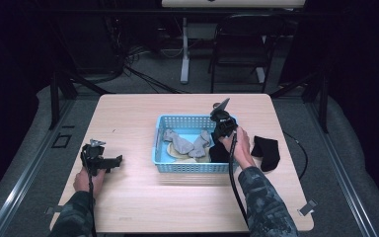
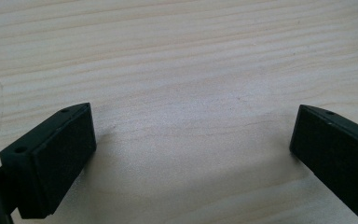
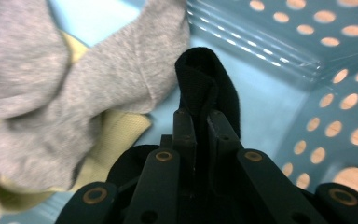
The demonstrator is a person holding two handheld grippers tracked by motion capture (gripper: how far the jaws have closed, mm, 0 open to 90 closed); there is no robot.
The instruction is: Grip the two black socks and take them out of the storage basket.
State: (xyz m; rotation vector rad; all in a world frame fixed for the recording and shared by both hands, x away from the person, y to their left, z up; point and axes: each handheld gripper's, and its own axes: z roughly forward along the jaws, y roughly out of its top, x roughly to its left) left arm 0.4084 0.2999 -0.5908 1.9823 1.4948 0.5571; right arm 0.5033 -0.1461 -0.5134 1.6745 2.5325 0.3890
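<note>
1. The left hand-held gripper [image 1: 112, 161] rests on the bare surface [image 1: 128, 197], well left of the basket, jaws wide apart with nothing between them.
2. The blue basket [image 1: 187, 167] sits mid-surface. It holds 2 grey socks [image 1: 177, 142] lying over a yellowish cloth [image 1: 180, 154], with 1 black sock [image 3: 205, 88] at its right end.
3. The right hand-held gripper [image 3: 200, 123] points down into the basket's right end, its jaws clamped together on a fold of that black sock, beside the perforated wall.
4. Another black sock [image 1: 266, 152] lies on the surface just right of the basket.
</note>
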